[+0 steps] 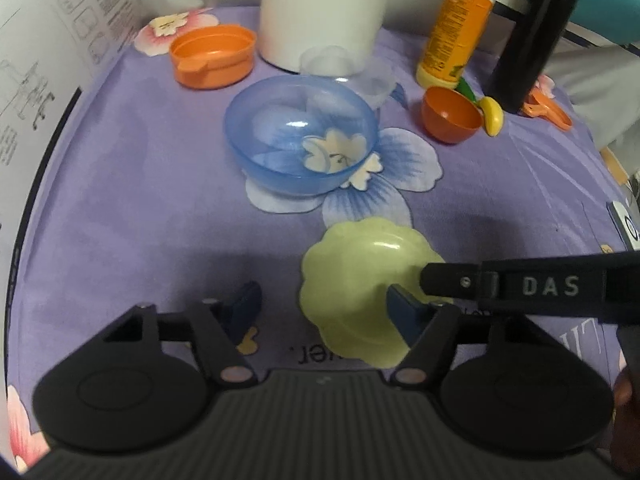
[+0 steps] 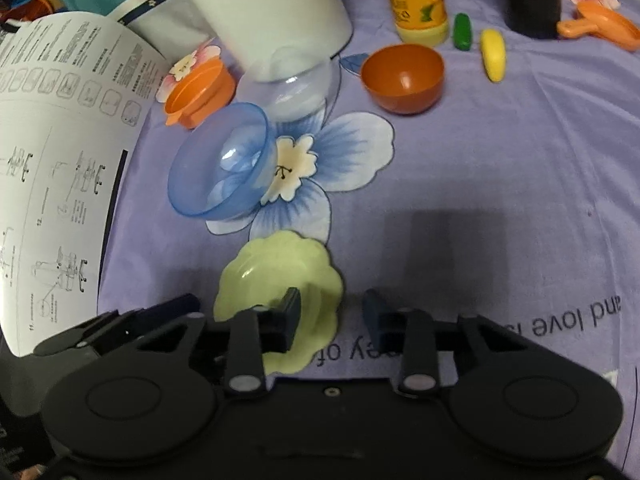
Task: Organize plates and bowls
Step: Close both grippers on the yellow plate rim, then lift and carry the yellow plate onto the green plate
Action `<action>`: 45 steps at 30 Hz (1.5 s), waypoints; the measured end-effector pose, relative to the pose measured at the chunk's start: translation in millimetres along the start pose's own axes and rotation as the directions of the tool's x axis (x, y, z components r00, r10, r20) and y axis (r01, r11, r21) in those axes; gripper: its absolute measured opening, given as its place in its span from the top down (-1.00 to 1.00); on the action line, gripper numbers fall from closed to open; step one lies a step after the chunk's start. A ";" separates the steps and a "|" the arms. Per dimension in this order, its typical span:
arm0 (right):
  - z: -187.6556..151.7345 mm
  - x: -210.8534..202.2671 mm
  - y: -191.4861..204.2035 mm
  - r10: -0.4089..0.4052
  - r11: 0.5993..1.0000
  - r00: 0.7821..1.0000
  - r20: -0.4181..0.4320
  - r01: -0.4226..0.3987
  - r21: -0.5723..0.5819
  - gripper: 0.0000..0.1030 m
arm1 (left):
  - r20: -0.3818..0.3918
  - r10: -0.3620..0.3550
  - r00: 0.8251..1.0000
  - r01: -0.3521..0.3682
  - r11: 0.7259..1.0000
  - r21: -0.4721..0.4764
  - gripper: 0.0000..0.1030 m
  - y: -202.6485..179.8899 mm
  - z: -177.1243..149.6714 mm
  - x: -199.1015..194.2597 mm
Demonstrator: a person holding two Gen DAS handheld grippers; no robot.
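1. The white container (image 1: 320,12) and the black bottle (image 1: 532,36) behind the blue bowl (image 1: 300,136) are cut off at the top edge.
2. The clear cup (image 1: 348,68) just behind the blue bowl is hard to make out.
3. The green scalloped plate (image 1: 360,292) lies on the purple cloth (image 1: 120,184) in front of the blue bowl.
4. The left gripper (image 1: 324,308) points steeply down, jaws apart, its right finger over the plate, gripping nothing.
5. The right gripper (image 2: 334,312) also tilts down, jaws apart astride the plate's edge; whether the pads touch it I cannot tell.
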State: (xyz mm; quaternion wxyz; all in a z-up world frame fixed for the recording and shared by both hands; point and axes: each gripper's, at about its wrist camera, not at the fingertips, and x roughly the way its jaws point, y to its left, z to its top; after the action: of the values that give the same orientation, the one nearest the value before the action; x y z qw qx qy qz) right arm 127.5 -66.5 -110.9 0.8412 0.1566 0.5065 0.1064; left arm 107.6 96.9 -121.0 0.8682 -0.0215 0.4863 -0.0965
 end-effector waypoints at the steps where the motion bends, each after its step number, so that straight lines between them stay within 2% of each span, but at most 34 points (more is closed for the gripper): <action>1: -0.2 0.9 1.2 0.001 1.000 1.000 0.005 -0.001 -0.011 0.35 | 0.003 -0.002 1.000 0.002 1.000 0.014 0.05 -2.7 -0.3 -0.4; 2: -0.2 0.4 1.3 0.002 1.000 1.000 0.008 -0.002 -0.018 0.37 | 0.003 -0.007 1.000 0.007 0.999 0.033 0.36 -6.2 -0.8 -0.6; 3: -0.3 0.4 1.8 0.003 1.000 1.000 0.010 -0.003 -0.026 0.47 | 0.000 -0.011 1.000 0.011 0.999 0.047 0.41 -9.3 -1.2 -0.6; 7: -3.6 1.5 2.4 -0.021 0.998 0.999 0.038 0.023 -0.052 0.61 | 0.015 -0.001 1.000 0.000 0.998 0.069 0.41 -12.8 -5.4 -2.0; 10: -5.8 -1.3 0.1 -0.021 0.997 0.998 0.052 0.024 -0.069 0.63 | 0.013 -0.015 1.000 0.014 0.998 0.059 0.39 -9.0 -5.2 -2.6; 16: -5.7 0.2 0.8 -0.019 0.992 0.998 0.065 0.027 -0.120 0.65 | 0.018 0.004 1.000 -0.005 0.996 0.085 0.36 -10.0 -5.9 -2.6; 18: -6.7 0.5 2.5 -0.019 0.988 0.997 0.073 0.030 -0.154 0.65 | 0.018 0.006 1.000 -0.008 0.995 0.103 0.28 -12.8 -6.6 -2.4; 20: -7.1 1.2 3.7 -0.017 0.984 0.997 0.080 0.031 -0.175 0.64 | 0.016 0.000 1.000 -0.002 0.994 0.112 0.11 -16.5 -6.8 -1.6; 21: -7.0 1.5 4.7 -0.021 0.983 0.996 0.083 0.036 -0.179 0.64 | 0.016 0.003 1.000 -0.004 0.993 0.117 0.10 -19.2 -6.9 -0.9; 24: -7.6 1.3 9.8 -0.050 0.983 0.995 0.086 0.064 -0.170 0.62 | 0.020 0.024 1.000 -0.027 0.991 0.134 0.16 -26.7 -7.1 -1.0; 26: -7.4 0.4 13.4 -0.070 0.984 0.994 0.080 0.082 -0.156 0.59 | 0.013 0.038 0.999 -0.039 0.991 0.130 0.29 -29.0 -6.4 -3.1; 28: -8.5 -2.7 15.1 -0.084 0.986 0.993 0.082 0.095 -0.140 0.53 | 0.007 0.037 0.999 -0.038 0.992 0.123 0.35 -29.3 -6.8 -6.6; 32: -12.5 -11.9 11.7 -0.080 0.989 0.993 0.089 0.090 -0.115 0.53 | 0.007 0.026 1.000 -0.026 0.994 0.103 0.41 -30.0 -7.7 -14.3; 45: -26.7 -61.0 19.0 -0.042 0.994 0.992 0.121 0.054 -0.098 0.53 | 0.019 0.014 1.000 -0.015 0.999 0.032 0.42 -28.8 -13.4 -59.3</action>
State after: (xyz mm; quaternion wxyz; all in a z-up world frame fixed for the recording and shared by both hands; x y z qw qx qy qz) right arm 75.1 -65.3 -65.6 0.8789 0.1076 0.4533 0.1019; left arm 61.9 80.7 -74.5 0.8736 -0.0048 0.4767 -0.0978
